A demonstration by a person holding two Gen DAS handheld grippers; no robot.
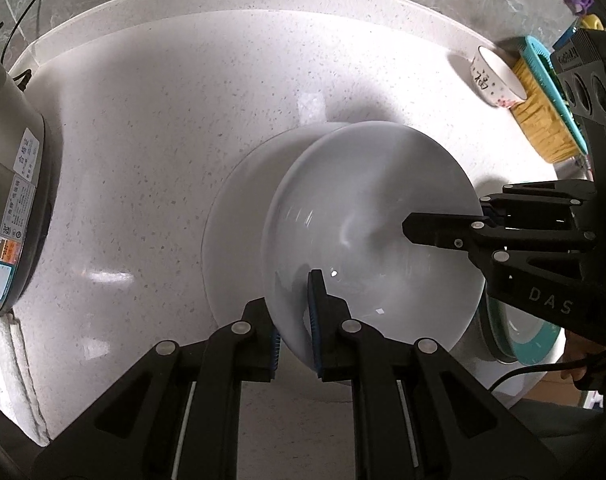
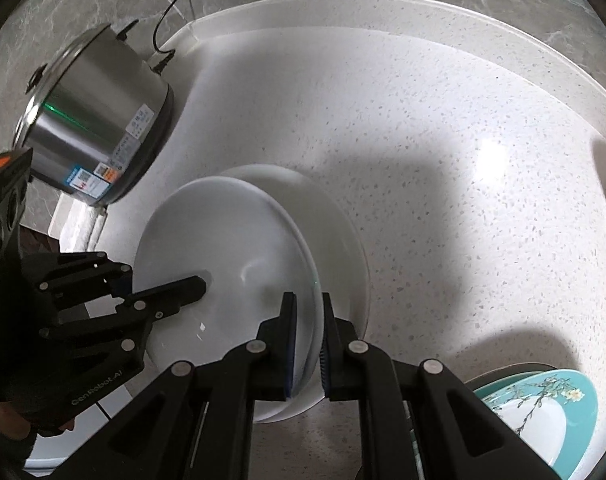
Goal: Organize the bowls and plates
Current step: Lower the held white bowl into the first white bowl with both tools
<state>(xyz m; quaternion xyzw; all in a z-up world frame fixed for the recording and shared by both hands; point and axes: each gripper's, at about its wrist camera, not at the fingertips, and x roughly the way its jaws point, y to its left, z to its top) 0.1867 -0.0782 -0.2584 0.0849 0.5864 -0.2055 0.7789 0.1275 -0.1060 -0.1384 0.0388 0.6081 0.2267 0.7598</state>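
A white plate (image 1: 367, 236) is held tilted above a second white plate (image 1: 235, 224) that lies on the speckled counter (image 1: 143, 120). My left gripper (image 1: 297, 320) is shut on the near rim of the upper plate. My right gripper (image 2: 307, 340) is shut on the opposite rim of the same plate (image 2: 223, 240); it shows in the left wrist view (image 1: 443, 228) at the right. The lower plate (image 2: 339, 240) shows behind it in the right wrist view. My left gripper also shows in the right wrist view (image 2: 163, 296).
A steel cooker (image 2: 95, 128) stands at the left by the wall, with a white cloth (image 1: 11, 364) under it. A small patterned bowl (image 1: 499, 80) and a teal basket (image 1: 547, 96) sit at the far right. A teal floral plate (image 2: 543, 412) lies near the front edge.
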